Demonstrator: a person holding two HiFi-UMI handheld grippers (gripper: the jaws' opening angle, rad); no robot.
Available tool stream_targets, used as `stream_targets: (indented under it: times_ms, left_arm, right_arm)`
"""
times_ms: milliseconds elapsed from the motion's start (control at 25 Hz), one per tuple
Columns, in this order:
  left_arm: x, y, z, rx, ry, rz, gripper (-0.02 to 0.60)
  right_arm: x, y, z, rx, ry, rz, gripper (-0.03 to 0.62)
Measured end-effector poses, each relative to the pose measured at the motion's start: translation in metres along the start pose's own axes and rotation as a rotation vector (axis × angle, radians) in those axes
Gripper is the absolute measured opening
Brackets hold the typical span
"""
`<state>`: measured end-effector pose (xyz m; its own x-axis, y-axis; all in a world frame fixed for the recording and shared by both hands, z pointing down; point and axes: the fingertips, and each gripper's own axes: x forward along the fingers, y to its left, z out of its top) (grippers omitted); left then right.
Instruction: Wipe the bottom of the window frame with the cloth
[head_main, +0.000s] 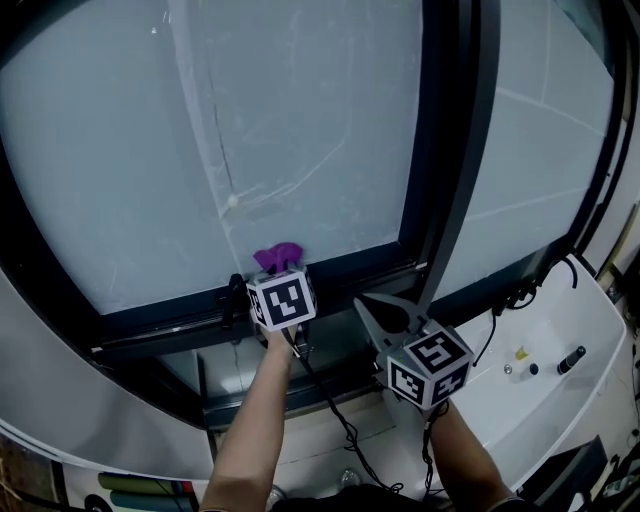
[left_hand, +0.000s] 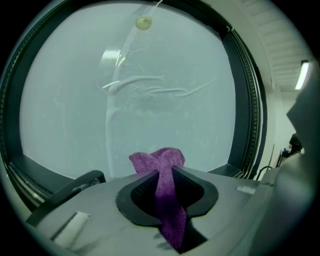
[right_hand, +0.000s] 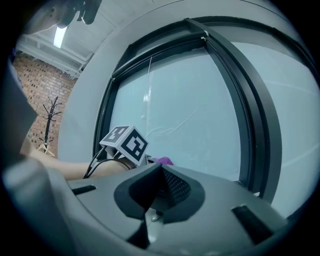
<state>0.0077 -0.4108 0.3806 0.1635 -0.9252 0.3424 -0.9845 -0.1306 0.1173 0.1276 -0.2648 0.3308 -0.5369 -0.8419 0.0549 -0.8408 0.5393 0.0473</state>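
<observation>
The left tongs (left_hand: 164, 172) pinch a purple cloth (left_hand: 156, 159), its bunched end held against the glass just above the window frame's bottom rail (head_main: 345, 268). The right tongs (right_hand: 161, 167) are pressed together, empty, beside the left.

1. I see a white desk (head_main: 575, 415) at lower right.
2. On it: small yellow piece (head_main: 520, 352), black cylindrical item (head_main: 571, 360), two small round bits (head_main: 533, 369).
3. Black cable (head_main: 518, 296) crosses its far edge.
</observation>
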Motion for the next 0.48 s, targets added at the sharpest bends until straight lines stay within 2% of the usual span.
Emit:
stream_targets:
  times_ms: [240, 480]
  left_arm:
    - [0.016, 0.003, -0.017, 0.007, 0.05, 0.043, 0.084]
    - [0.022, 0.005, -0.025, 0.007, 0.075, 0.054, 0.084]
  right_arm:
    - [0.015, -0.018, -0.016, 0.027, 0.028, -0.009, 0.014]
    - [0.026, -0.035, -0.024, 0.033, 0.056, -0.012, 0.014]
